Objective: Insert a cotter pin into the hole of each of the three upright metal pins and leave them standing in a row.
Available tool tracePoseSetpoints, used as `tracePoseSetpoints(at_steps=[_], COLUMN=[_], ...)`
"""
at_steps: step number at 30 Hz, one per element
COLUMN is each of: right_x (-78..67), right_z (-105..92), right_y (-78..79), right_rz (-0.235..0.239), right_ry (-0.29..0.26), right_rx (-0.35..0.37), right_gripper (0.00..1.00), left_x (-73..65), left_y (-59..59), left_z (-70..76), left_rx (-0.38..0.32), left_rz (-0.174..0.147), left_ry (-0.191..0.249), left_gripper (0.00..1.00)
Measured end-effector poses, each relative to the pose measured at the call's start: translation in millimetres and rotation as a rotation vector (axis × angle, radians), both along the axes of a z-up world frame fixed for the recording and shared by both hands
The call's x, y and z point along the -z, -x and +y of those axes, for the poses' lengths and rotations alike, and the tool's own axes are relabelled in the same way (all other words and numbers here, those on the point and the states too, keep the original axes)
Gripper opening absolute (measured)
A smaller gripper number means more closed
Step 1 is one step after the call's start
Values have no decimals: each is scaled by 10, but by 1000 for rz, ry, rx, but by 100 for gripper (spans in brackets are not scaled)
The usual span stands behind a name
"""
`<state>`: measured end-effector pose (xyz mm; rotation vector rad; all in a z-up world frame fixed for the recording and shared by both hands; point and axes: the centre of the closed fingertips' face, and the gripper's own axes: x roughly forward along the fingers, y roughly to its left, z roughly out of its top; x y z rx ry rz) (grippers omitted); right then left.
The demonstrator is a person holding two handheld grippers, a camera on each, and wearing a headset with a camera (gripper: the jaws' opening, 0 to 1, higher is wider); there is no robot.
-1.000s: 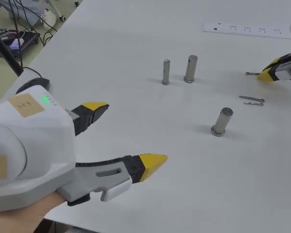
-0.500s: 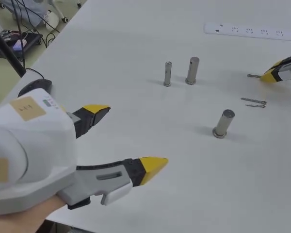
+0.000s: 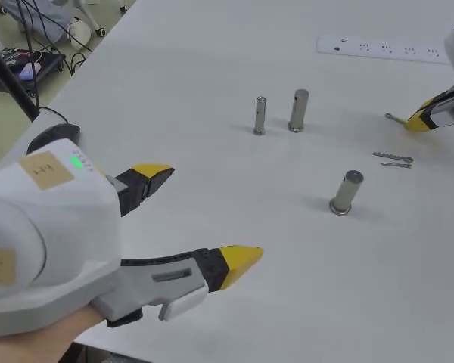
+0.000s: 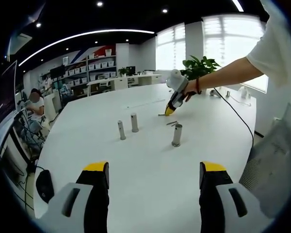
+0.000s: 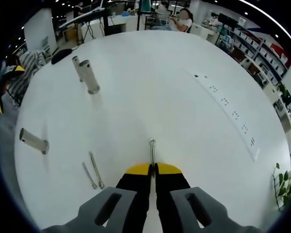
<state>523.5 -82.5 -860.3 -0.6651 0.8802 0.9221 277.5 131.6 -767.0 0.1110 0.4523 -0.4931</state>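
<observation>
white tabletop runs broad and plain through an open office, with shelving and bright windows along the far walls and a long white power strip lying near its far edge. on it stand a thin silver metal pin just beside a thicker silver metal pin, and a third silver metal pin apart from them, nearer the person. two loose silver cotter pins lie together just past that third one. the right gripper reaches out low over the table, its yellow-tipped jaws pressed together on a slim silver cotter pin (looped end pointing away). the left gripper hovers at the near side, jaws spread wide, holding nothing.
</observation>
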Motion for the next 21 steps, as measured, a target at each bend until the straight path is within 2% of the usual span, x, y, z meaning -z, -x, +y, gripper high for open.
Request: tracePoseSetpoints(at_steps=[8,11,18,19,21], right_x=[-73,-70,-152,-124,-127], right_z=[-13,-31,-21,-53,-68], right_y=[130,84,217,153,166], right_rz=[-3,-2,6,15,23], right_ry=[6,3,1,4,4], right_rx=[19,20,28,38,46], right_gripper=[2,2,2,2,2], left_x=[-10,-9,-33,-38,-48], left_y=[1,5,2,3,6], left_z=[1,-13,-46,-52,-63], left_rx=[0,4,15,17,20], left_rz=[-5,-6,-15,-16,-20], left_ry=[2,3,7,6,7], left_gripper=[76,76,76,76,76])
